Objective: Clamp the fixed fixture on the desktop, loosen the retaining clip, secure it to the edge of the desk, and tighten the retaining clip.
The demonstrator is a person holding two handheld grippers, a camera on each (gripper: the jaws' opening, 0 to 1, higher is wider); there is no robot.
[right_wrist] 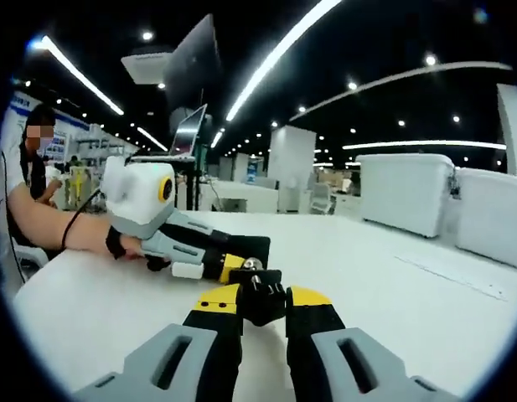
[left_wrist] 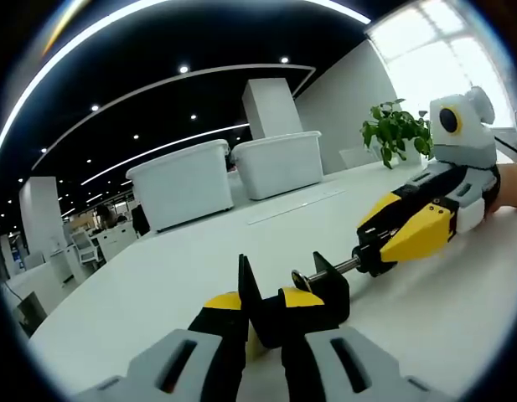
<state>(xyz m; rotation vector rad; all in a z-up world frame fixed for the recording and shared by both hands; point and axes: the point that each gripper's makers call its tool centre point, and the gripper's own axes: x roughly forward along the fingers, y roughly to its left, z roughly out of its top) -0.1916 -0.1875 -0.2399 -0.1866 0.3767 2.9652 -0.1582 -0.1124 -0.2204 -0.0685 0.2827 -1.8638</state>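
Desk clamp was held by both grippers on the white desktop.

The black desk clamp (left_wrist: 312, 293) was seen lying on the white desktop (left_wrist: 157, 293), just ahead of the left gripper (left_wrist: 262, 322), whose jaws were closed on its C-shaped frame. The right gripper (left_wrist: 384, 247) was closed on the end of the metal screw rod (left_wrist: 333, 268); in the right gripper view its jaws (right_wrist: 262, 306) were pinched on the small black knob (right_wrist: 256, 280). To loosen it well, the frame should probably be kept steady while the knob is turned slowly, without slipping. The clamp looked hard and matte, the rod thin and shiny, the desktop smooth. Two white plastic bins (left_wrist: 233, 172) and a green plant (left_wrist: 396, 130) were standing well apart behind.
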